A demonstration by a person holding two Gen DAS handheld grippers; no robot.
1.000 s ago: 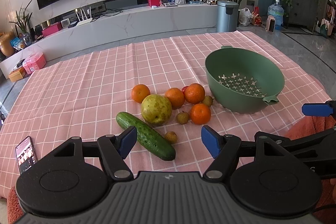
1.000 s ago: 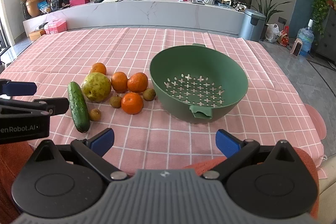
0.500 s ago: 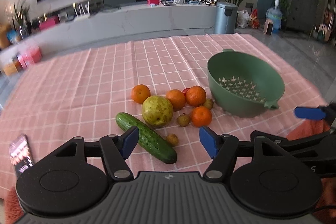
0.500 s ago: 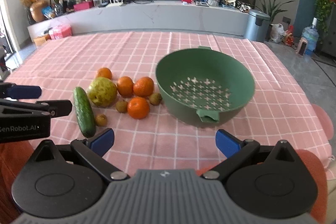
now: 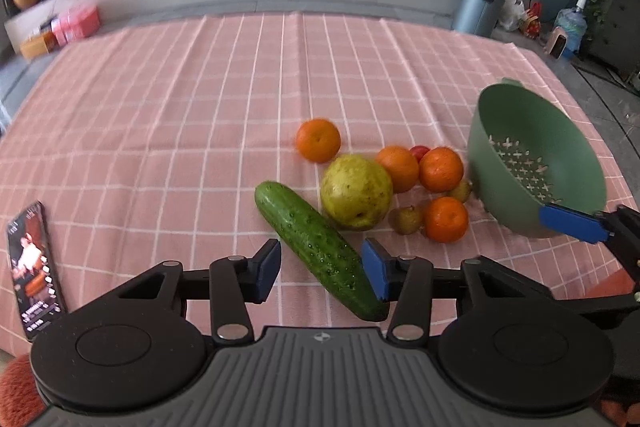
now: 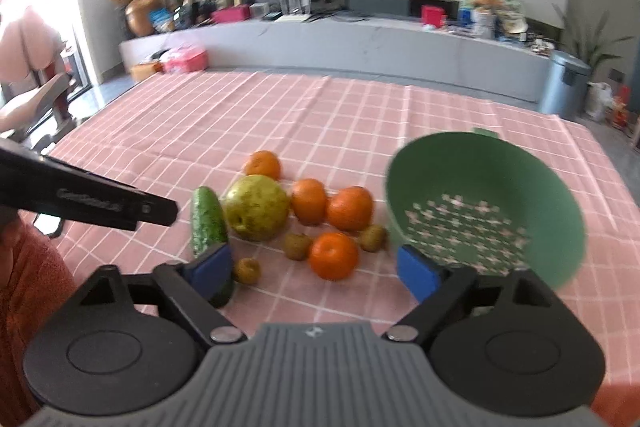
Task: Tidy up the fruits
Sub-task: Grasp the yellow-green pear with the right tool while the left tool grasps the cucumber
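Observation:
A dark green cucumber (image 5: 316,247) lies slantwise on the pink checked cloth (image 5: 180,131). Its near end sits between the fingers of my left gripper (image 5: 320,271), whose jaws are closing, with a gap still at the left pad (image 5: 266,269). Behind it are a yellow-green pear-like fruit (image 5: 356,191), several oranges and small brown fruits. My right gripper (image 6: 316,273) hangs low over the nearest orange (image 6: 334,255), jaws closing and pads clear of it. The green colander (image 6: 484,203) stands empty to the right.
A phone (image 5: 34,271) lies at the cloth's near left edge. My right gripper's blue pad (image 5: 572,223) shows in front of the colander (image 5: 536,163). My left gripper's black finger (image 6: 100,203) reaches in beside the cucumber (image 6: 208,223). A grey bin (image 6: 564,83) stands beyond the table.
Both grippers have moved forward and down toward the fruit pile, and their jaws have narrowed. The cucumber's end now lies between the left fingers; the nearest orange is framed by the right ones.

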